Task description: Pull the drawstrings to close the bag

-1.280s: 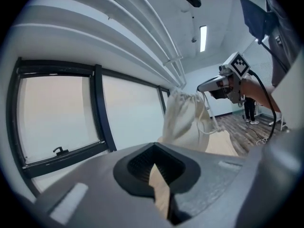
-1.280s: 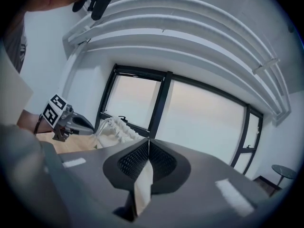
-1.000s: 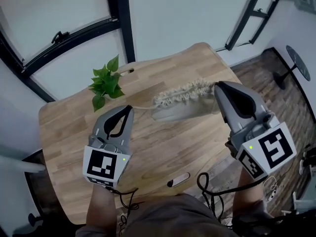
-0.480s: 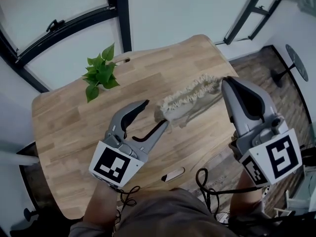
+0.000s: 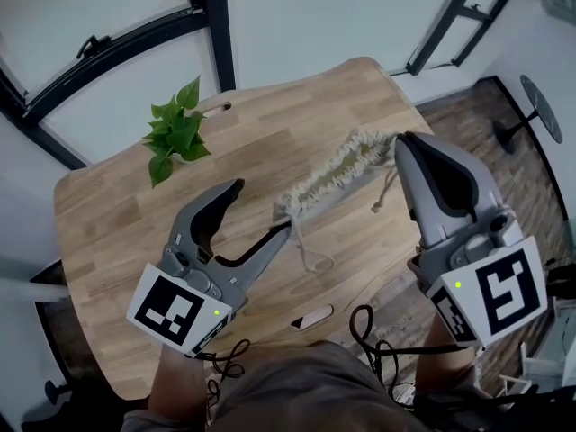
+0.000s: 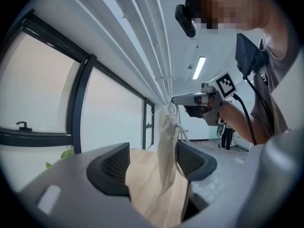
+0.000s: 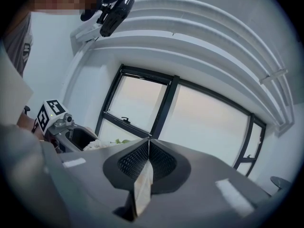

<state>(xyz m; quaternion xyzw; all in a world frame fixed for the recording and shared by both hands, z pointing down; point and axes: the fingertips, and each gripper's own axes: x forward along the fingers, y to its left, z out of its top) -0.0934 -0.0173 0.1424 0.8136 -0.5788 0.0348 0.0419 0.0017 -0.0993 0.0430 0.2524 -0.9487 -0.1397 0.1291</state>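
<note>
While the right gripper (image 5: 401, 144) is clamped shut on a narrow strip of the cloth bag (image 5: 335, 173), the left gripper (image 5: 262, 208) stands with its jaws wide apart. The bag's far end lies between them, and neither pad is seen pressing on it. The bag is carried clear of the wooden table (image 5: 117, 232), strung between the two grippers and well apart from the plant (image 5: 175, 133).

Risk one: the left jaws may close on cloth instead of the drawstring (image 5: 310, 252), which hangs in a loose loop just beside them. A pull would then stretch the body and leave the mouth uncinched.

Risk two: the right gripper's hold looks slight. A sharp tug from the left could draw the strip out and drop the bag onto the table.

Risk three: the slack loop could catch on a jaw tip.

Orientation: in the head view the long axis runs diagonally, from the left gripper's jaws up and right to the right gripper's tip, with the puckered edge along it. In the left gripper view the bag (image 6: 166, 146) hangs nearly upright from that tip.
</note>
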